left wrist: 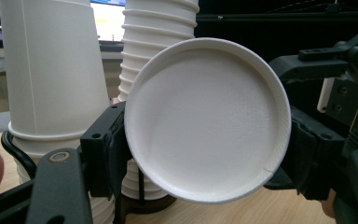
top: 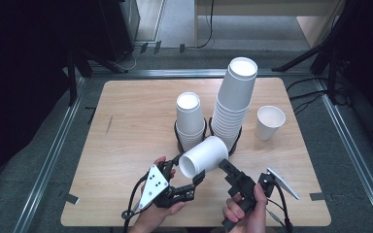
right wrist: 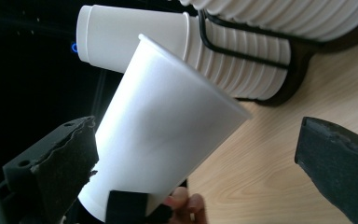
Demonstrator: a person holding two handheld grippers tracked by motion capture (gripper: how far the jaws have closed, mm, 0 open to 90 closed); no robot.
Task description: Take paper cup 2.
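A white paper cup (top: 203, 155) lies on its side above the table's front middle. My left gripper (top: 187, 171) is shut on its narrow base end. In the left gripper view the cup's recessed base (left wrist: 207, 119) faces the camera, with a black jaw pressed on each side of it. My right gripper (top: 240, 171) is just right of the cup, open wide. In the right gripper view the cup's wall (right wrist: 163, 130) passes between the jaws, close to the left fingertip (right wrist: 63, 161) and far from the right one.
A short stack of cups (top: 190, 119) and a tall stack of cups (top: 233, 99) stand in black wire holders just behind the held cup. One cup (top: 269, 122) stands upright at the right. The wooden table (top: 126, 145) ends near both hands.
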